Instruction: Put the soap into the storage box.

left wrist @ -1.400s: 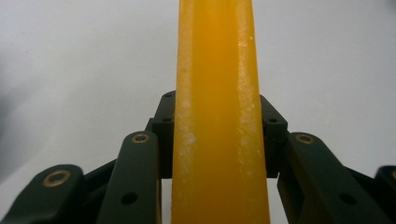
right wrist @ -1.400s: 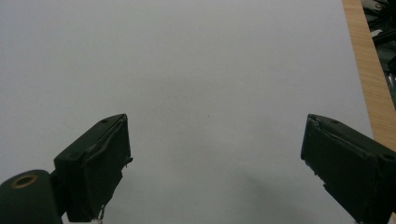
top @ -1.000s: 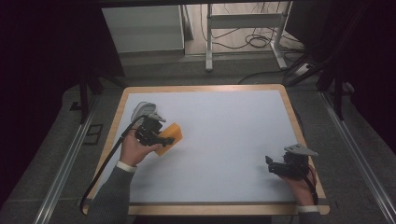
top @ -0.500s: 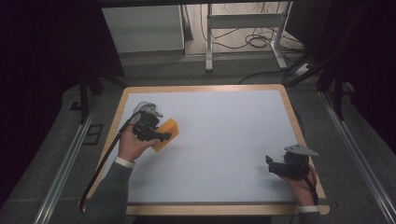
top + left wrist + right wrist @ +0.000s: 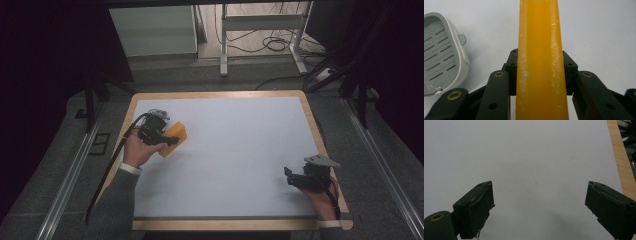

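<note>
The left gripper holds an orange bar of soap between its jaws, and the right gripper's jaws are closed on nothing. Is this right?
Not quite. The left gripper does hold the orange soap bar, but the right gripper has its jaws wide open above the white table surface, as the right gripper view shows.

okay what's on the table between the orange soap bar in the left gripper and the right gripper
Nothing: in the high view, only bare white table stretches from the orange soap bar, clamped in the left gripper, to the open right gripper.
</note>
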The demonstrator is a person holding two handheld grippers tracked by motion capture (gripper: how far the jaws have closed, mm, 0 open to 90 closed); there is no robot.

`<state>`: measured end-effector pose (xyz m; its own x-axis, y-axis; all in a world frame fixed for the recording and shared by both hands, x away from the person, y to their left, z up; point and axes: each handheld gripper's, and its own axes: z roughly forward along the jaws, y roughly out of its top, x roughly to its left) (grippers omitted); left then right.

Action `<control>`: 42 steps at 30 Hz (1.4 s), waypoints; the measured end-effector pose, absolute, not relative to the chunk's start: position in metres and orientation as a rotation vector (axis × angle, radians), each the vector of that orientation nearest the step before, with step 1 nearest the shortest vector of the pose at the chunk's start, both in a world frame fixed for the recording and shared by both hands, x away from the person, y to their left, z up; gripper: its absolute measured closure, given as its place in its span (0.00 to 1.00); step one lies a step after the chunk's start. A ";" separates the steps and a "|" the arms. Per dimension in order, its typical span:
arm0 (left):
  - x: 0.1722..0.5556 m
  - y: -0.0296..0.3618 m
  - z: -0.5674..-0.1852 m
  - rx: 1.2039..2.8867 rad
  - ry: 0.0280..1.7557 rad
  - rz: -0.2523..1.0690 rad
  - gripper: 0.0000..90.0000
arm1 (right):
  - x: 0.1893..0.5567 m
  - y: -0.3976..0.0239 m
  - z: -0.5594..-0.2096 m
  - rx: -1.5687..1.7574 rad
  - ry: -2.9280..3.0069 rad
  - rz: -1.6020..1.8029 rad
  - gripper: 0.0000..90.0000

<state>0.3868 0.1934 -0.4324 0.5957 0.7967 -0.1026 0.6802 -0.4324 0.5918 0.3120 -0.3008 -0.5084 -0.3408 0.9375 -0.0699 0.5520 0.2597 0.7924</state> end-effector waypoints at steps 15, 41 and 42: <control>0.401 0.202 -0.430 2.207 1.213 0.263 0.68 | 0.312 -0.301 -0.509 1.344 1.990 0.922 0.09; 0.434 0.223 -0.431 2.134 1.317 0.268 0.68 | 0.312 -0.301 -0.510 1.340 1.994 0.915 0.09; 0.435 0.224 -0.430 2.133 1.318 0.269 0.68 | 0.312 -0.301 -0.510 1.340 1.991 0.916 0.09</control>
